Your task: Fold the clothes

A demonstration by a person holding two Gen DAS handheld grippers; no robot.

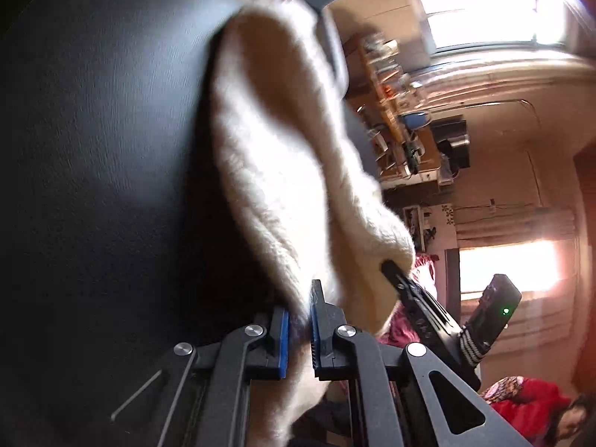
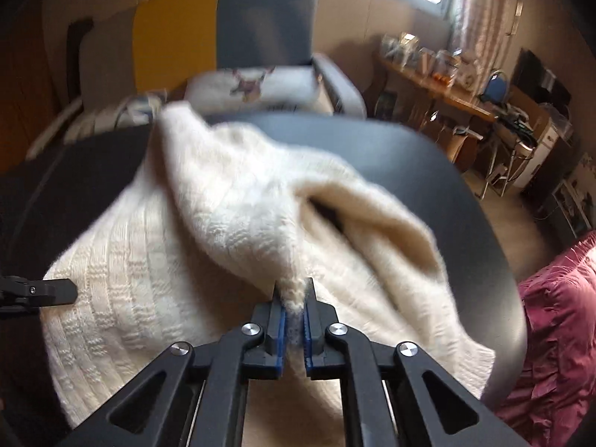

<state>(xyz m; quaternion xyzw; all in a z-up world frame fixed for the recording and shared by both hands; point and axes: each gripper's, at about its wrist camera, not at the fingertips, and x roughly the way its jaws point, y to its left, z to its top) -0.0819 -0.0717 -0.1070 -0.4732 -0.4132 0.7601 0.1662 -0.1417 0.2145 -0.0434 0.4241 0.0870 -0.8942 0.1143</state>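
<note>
Left wrist view: no writing I can read anywhere. My left gripper (image 1: 300,320) is clamped on one cream knitted sweater (image 1: 268,171), its blue pads pinching a fold at lower centre. The knit runs blurred up the middle of the frame against the dark round table (image 1: 97,141) at left. My right gripper (image 1: 387,266) bites the sweater's edge at lower right (only one black finger shows clearly). A shelf of small items at upper right is too smeared to count.

Right wrist view: no legible labels either. My right gripper (image 2: 292,303) is closed on a bunched ridge of the sweater (image 2: 156,279), which lies spread over the table (image 2: 465,201). The left gripper (image 2: 56,292) is cut off at the left edge. One folded white garment with a print (image 2: 253,87) rests on the sofa (image 2: 260,26) at upper centre.
</note>
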